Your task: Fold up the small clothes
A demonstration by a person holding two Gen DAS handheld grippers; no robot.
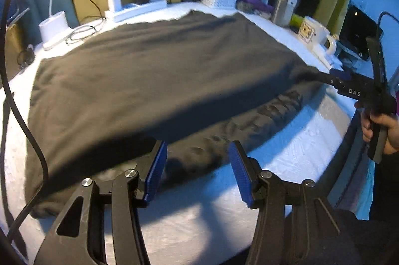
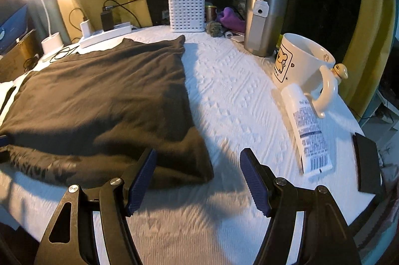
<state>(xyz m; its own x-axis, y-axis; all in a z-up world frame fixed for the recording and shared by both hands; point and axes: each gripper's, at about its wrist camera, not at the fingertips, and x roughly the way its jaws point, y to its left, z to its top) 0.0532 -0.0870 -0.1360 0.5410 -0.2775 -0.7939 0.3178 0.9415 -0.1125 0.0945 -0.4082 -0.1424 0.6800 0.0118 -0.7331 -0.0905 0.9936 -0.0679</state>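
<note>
Both claws spread and empty: the shirt (image 1: 149, 80) fills the frame's middle above the left claw (image 1: 197, 172), nearer than the right claw (image 2: 197, 180), which sits off its lower-right corner.

The dark garment (image 2: 99, 95) runs off the right-wrist view's left edge, its near print blurred and unreadable.

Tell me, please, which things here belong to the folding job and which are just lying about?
Job: dark garment; left claw; right claw.

Lying about: mug; tube; steel flask; white basket; power strip; lamp.
</note>
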